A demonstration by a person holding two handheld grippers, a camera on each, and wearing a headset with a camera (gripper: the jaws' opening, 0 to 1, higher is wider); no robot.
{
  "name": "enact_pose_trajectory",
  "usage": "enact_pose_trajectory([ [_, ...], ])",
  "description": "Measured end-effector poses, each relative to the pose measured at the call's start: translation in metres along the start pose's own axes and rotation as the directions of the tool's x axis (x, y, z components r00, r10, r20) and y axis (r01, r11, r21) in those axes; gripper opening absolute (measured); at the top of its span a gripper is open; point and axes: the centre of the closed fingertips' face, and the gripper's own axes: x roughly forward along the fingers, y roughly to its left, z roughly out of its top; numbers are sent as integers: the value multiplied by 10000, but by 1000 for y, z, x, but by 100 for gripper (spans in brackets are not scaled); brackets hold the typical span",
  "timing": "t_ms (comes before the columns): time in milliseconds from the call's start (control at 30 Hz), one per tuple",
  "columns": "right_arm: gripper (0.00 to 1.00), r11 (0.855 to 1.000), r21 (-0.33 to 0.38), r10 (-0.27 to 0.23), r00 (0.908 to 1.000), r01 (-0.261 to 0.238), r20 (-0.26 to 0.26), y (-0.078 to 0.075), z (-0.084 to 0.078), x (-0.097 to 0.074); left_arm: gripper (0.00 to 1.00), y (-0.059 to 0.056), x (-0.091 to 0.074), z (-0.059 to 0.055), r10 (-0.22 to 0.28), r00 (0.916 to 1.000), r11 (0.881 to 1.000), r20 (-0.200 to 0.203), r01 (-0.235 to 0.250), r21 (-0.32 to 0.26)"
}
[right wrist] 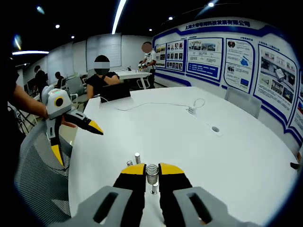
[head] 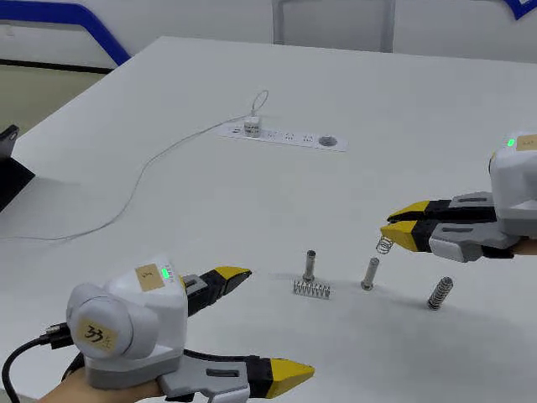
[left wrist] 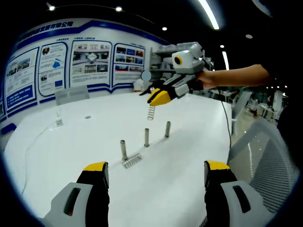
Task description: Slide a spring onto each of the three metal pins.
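The right gripper comes in level from the right side of the white table, held out on a bare forearm that shows in the left gripper view. Its yellow-tipped jaws are clenched on the top coils of a small spring. The spring hangs down from the tips, just above the head of the middle pin and slightly off to one side of it, apart from the metal. In the right gripper view the spring sits pinched between the two jaw tips with that pin directly beneath. The left gripper rests low at the near edge, cradled from underneath by a hand. It points toward the pins with its jaws spread wide and nothing between them. Its own view shows both yellow tips far apart and the three pins standing in a row beyond. The left pin stands upright and bare, and a second spring lies flat on the table touching its base. The third pin, nearest the right gripper, leans a little and looks ribbed along its length — it seems to wear a spring, though the detail is too fine to be sure. Farther back a white power strip lies flat, with a thin cable trailing off to the left.
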Motion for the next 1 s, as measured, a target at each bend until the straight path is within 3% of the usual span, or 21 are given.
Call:
enact_pose_trajectory([
  [367,10,9992,286,-277,9994,283,-216,-7,-13,8,87,-1,-2,-5,144,9999,9997,-52,-145,-200],
  [1000,10,9989,406,-220,9972,250,-721,-5,-25,23,87,3,-2,-9,415,9991,9973,-72,-418,-596],
])
